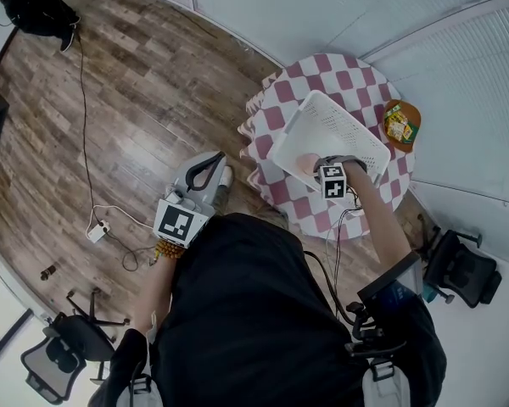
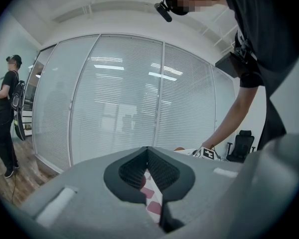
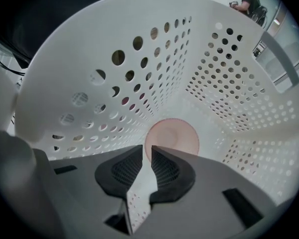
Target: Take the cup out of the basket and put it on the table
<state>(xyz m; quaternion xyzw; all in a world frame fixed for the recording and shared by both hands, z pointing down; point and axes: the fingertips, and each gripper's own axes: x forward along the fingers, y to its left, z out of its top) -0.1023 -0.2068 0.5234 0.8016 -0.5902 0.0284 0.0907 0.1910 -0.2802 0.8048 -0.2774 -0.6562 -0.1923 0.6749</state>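
A white perforated basket (image 1: 288, 134) stands on the round table with a pink and white checked cloth (image 1: 276, 113). A pink cup (image 1: 305, 164) sits in the basket's near corner. My right gripper (image 1: 320, 166) reaches straight down into that corner. In the right gripper view the cup (image 3: 175, 136) shows from above on the basket floor, ringed by the basket walls (image 3: 229, 83). Its near rim runs into the narrow gap of my right gripper (image 3: 146, 148), which is shut on it. My left gripper (image 1: 208, 172) hangs over the floor left of the table. In its own view the left gripper (image 2: 147, 151) is shut and empty.
An orange plate of snacks (image 1: 400, 123) lies at the table's far right edge. A black office chair (image 1: 462, 265) stands to the right, another chair (image 1: 68, 346) at the lower left. A cable with a power strip (image 1: 97, 230) lies on the wooden floor. Another person (image 1: 34, 7) stands at top left.
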